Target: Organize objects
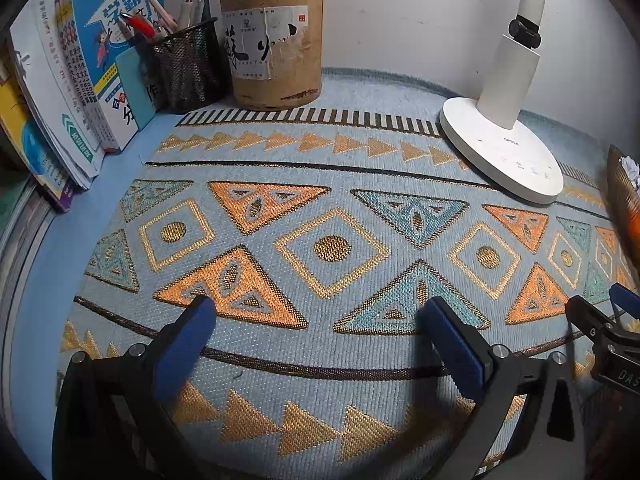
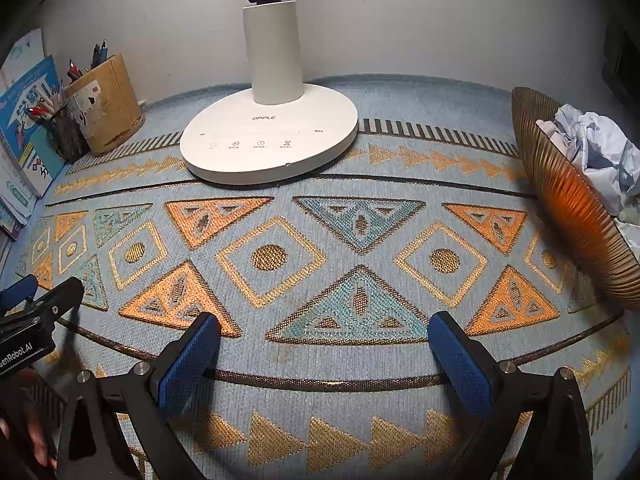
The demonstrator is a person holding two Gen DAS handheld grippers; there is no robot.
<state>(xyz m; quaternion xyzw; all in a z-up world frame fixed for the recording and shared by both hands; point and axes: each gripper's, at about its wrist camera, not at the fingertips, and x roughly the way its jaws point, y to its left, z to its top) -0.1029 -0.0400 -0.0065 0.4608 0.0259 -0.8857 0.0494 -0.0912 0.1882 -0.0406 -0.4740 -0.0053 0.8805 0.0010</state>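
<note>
My left gripper (image 1: 320, 312) hangs open over the patterned woven mat (image 1: 328, 208), nothing between its blue pads. My right gripper (image 2: 324, 328) is open too, wide and empty, over the same mat (image 2: 320, 360). Each gripper shows at the edge of the other's view: the right one (image 1: 612, 312) at the far right, the left one (image 2: 36, 292) at the far left. A cardboard pen tub (image 1: 276, 52) and a black mesh pen cup (image 1: 188, 68) stand at the back left, both holding pens. A ribbed amber bowl (image 2: 568, 208) at the right holds crumpled paper (image 2: 596, 152).
A white desk lamp (image 2: 268, 136) stands on the mat at the back, close to the wall. Books (image 1: 100, 72) lean upright along the left edge beside the pen cup. A hand (image 2: 36, 436) shows at the lower left of the right wrist view.
</note>
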